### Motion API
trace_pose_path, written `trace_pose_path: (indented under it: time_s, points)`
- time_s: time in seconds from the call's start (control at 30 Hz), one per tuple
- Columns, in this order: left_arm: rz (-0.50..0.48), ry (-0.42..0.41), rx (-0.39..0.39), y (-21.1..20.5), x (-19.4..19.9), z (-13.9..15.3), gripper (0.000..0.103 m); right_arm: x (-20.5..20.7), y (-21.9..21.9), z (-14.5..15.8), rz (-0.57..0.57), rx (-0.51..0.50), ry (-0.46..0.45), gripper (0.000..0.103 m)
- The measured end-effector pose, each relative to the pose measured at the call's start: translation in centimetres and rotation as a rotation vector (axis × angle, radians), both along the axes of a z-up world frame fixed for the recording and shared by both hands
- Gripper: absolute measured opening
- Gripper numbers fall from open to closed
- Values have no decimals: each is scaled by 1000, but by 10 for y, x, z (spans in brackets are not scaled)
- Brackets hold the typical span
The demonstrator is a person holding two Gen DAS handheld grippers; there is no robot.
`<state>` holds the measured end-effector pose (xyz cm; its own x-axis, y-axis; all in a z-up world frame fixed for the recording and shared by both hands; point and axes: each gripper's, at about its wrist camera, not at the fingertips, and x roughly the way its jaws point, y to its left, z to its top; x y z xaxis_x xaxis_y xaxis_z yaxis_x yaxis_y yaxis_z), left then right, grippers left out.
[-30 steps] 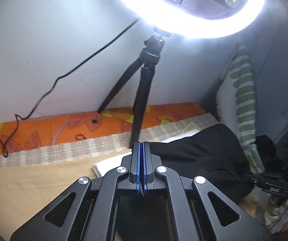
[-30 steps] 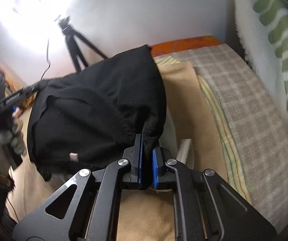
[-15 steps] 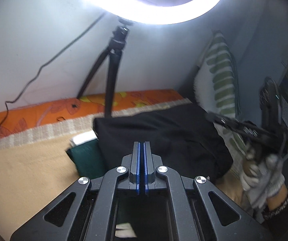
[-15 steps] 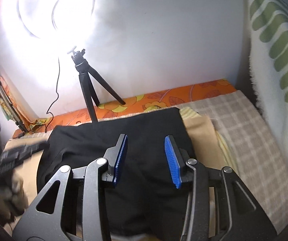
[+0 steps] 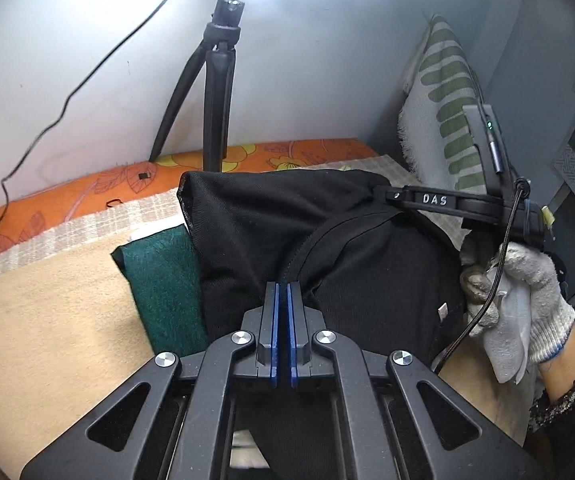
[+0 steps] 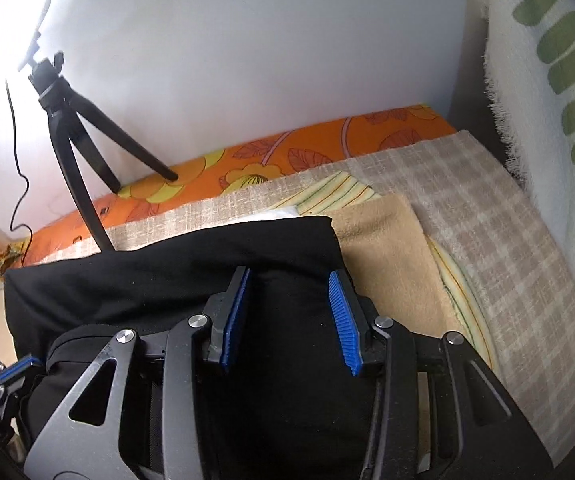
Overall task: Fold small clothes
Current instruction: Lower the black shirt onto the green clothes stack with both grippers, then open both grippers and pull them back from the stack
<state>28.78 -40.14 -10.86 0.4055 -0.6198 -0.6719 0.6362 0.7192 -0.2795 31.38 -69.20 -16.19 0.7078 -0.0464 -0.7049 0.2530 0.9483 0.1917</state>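
Gripping a hem of the black garment (image 5: pixel 271 236) in my left gripper (image 5: pixel 282 292): the blue pads are pressed together with the dark seam caught between their tips. The cloth fans out from that pinch and lies folded on the tan blanket (image 5: pixel 47 312), its far edge reaching the checked cloth (image 5: pixel 87 224). A dark green folded piece (image 5: pixel 163 288) sits just beside the garment on its left, partly tucked under it.

My right gripper (image 6: pixel 290 314) stands with jaws parted, nothing pinched; they opened within the last second and have let go of the fabric. The black garment (image 6: pixel 167 276) lies flat below and between the blue pads (image 6: pixel 343 316), not pressed by them as far as I can tell. In the left wrist view the right hand (image 5: pixel 527 300), in a knitted glove, holds its gripper's handle at the garment's right edge.

Background: tripod (image 5: pixel 215 92) standing on the orange flowered sheet (image 5: pixel 87 188) against the wall, bright lamp above it, a cable (image 5: pixel 47 128) trailing down the wall. White cushion with green stripes (image 5: pixel 443 120) propped in the corner to the right.
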Motion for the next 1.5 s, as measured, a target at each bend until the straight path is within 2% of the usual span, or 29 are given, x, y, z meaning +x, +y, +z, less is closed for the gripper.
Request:
trace_pose_path:
  time_s: [0.13,0.27,0.33,0.37,0.4,0.57,0.67,0.73,0.83,1.13,1.23,1.4,1.5]
  points:
    - [-6,-43,12,7,-15,19,2,-16,8,22,-12,-40,-27,41]
    - [2,-67,4,24,-32,38,3,-40,16,51,-10,-34,-76,42]
    - [4,-84,-4,33,-43,52,10,-54,23,65,1,-36,-99,42]
    - [6,-96,-6,37,-49,59,23,-63,28,74,2,-49,-107,43]
    - [11,-116,-10,45,-56,68,31,-72,34,82,7,-61,-118,43]
    - [15,-170,-31,71,-88,102,32,-114,63,115,26,-74,-164,43]
    - [15,-203,-39,87,-114,121,48,-145,83,135,36,-84,-199,45]
    - [17,-235,-42,96,-131,133,51,-168,98,147,41,-92,-228,52]
    - [20,-274,-53,116,-161,151,60,-202,116,160,42,-91,-262,54]
    - [33,-327,-63,165,-222,172,71,-287,167,171,44,-119,-305,61]
    - [44,-328,-67,180,-237,172,78,-307,186,173,42,-155,-317,70]
    - [78,-342,-57,204,-256,166,81,-334,213,166,38,-163,-328,72]
    - [85,-340,-42,213,-264,159,81,-346,229,156,23,-176,-327,78]
